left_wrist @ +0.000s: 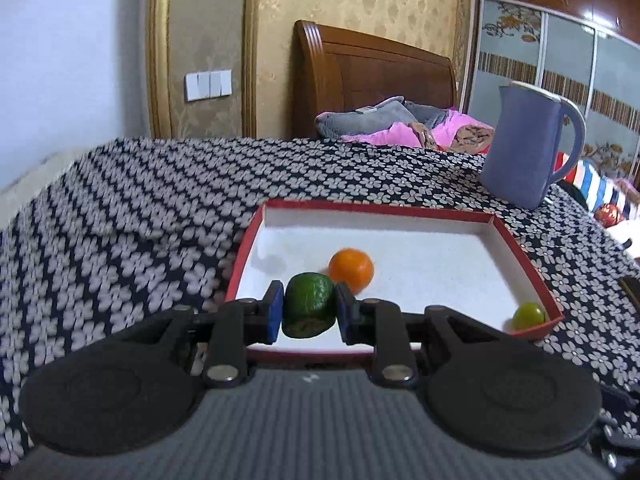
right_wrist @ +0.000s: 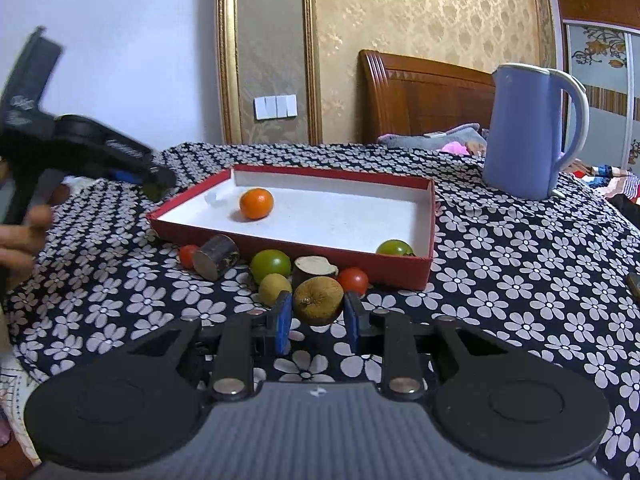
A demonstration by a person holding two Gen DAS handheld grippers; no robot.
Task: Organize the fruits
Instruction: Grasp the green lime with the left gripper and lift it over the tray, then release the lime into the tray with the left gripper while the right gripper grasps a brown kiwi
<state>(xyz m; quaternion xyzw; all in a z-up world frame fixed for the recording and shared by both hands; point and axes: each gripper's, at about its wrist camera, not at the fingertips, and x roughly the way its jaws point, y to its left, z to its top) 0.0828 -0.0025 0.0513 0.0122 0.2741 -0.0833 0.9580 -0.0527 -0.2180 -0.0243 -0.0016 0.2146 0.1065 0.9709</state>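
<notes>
Left tongs (left_wrist: pixel 308 316) clench a green fruit (left_wrist: pixel 309 305); right tongs (right_wrist: pixel 317 317), released, flank a kiwi (right_wrist: pixel 318 306).

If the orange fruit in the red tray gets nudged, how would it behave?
The orange fruit looks round and smooth, so it would probably roll. The red tray has raised walls that should likely stop it. It sits apart from the green fruit.

A flowered cloth (right_wrist: pixel 500 280) covers the table from edge to edge. On it sits a shallow red box (right_wrist: pixel 396 266), white inside, toward the middle. Behind it, near the far right corner, stands a blue kettle (right_wrist: pixel 524 132). Along the box's near wall lie loose pieces: two red tomatoes (right_wrist: pixel 353 279), a green tomato (right_wrist: pixel 271 263), a dark cut cylinder (right_wrist: pixel 216 257), a pale cut chunk (right_wrist: pixel 314 268), a small kiwi (right_wrist: pixel 274 288) and a brown kiwi (right_wrist: pixel 318 300).
</notes>
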